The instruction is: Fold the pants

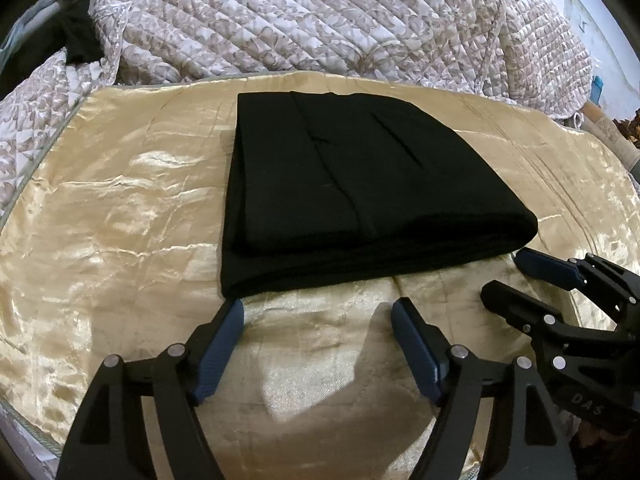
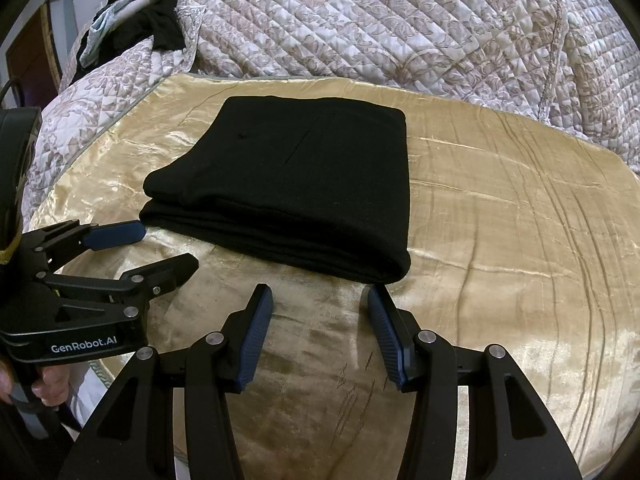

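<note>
The left gripper (image 1: pixel 318 312) hovers just in front of the pants (image 1: pixel 360 196), its jaws spread wide with nothing between them; its left fingertip (image 1: pixel 234 308) sits right at the near edge of the pants, though I cannot tell whether it touches. The right gripper (image 2: pixel 320 300) hovers just in front of the pants too, toward their right corner, jaws also spread and holding nothing. In each wrist view the other gripper shows at the side, close to the near edge of the pants. The pants are black and lie folded into a flat, layered rectangle on a gold satin cover (image 1: pixel 120 220). Beyond the pants, a quilt (image 1: pixel 300 20) with a brown floral print is heaped up. Left of the quilt lies some dark cloth (image 2: pixel 160 28).
</note>
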`<action>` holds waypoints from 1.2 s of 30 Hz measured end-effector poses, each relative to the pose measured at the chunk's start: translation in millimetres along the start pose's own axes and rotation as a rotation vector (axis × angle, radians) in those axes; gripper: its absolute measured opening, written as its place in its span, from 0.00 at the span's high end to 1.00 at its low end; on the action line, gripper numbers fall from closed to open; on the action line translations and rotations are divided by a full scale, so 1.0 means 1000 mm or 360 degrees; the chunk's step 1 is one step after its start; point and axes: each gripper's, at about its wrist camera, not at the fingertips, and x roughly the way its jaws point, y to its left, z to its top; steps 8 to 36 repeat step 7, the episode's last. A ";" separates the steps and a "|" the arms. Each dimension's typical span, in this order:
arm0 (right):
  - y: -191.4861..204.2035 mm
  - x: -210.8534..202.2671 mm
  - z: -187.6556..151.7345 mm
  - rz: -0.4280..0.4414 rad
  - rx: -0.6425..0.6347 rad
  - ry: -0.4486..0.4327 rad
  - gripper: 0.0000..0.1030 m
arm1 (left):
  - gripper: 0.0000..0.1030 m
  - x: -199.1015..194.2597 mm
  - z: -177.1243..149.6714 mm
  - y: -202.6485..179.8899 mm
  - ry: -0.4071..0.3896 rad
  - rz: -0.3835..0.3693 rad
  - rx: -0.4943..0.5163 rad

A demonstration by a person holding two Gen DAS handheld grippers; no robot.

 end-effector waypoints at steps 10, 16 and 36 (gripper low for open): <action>0.000 0.000 0.000 -0.0005 -0.0011 -0.0001 0.51 | 0.23 0.002 0.002 0.000 -0.0007 0.0012 0.0004; 0.000 0.000 0.000 -0.0005 -0.0011 -0.0001 0.51 | 0.23 0.002 0.002 0.000 -0.0007 0.0012 0.0004; 0.000 0.000 0.000 -0.0005 -0.0011 -0.0001 0.51 | 0.23 0.002 0.002 0.000 -0.0007 0.0012 0.0004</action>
